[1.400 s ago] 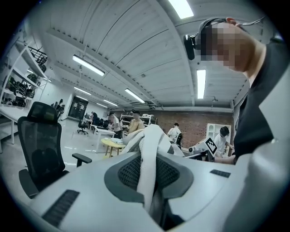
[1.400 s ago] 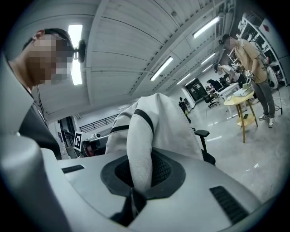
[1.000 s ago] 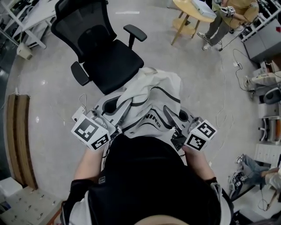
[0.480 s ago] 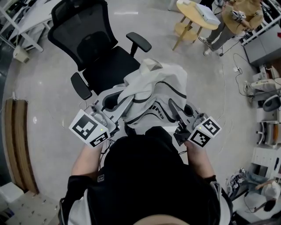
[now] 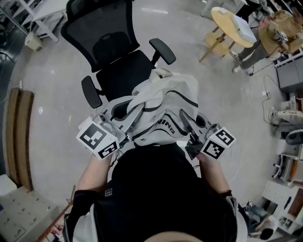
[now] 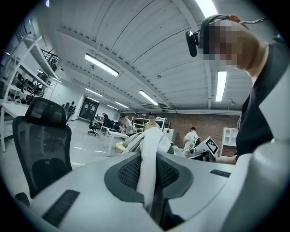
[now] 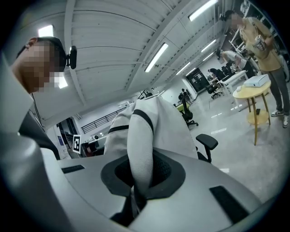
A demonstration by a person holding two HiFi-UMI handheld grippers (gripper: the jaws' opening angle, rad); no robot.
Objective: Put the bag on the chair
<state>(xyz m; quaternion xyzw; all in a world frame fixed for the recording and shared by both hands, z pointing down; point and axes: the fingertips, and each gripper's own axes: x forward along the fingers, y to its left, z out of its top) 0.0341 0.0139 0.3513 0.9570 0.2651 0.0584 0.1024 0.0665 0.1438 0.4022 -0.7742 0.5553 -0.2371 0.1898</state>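
The bag (image 5: 165,106) is white with black piping and hangs between my two grippers, over the front edge of the black office chair's seat (image 5: 124,74). On the left side of the bag, my left gripper (image 5: 135,116) is shut on a white strap (image 6: 148,167). My right gripper (image 5: 182,120) is shut on another white strap of the bag (image 7: 140,158), on its right side. The chair (image 6: 41,145) stands just ahead in the left gripper view, its backrest upright. One armrest (image 7: 206,141) shows past the bag in the right gripper view.
A round wooden side table (image 5: 230,26) with a white box on it stands at the far right. White shelving (image 5: 33,14) is at the far left, a wooden board (image 5: 18,137) lies on the floor at left. People stand far off in the hall.
The chair has come nearer and sits more directly under the bag. Both grippers keep their hold on the straps.
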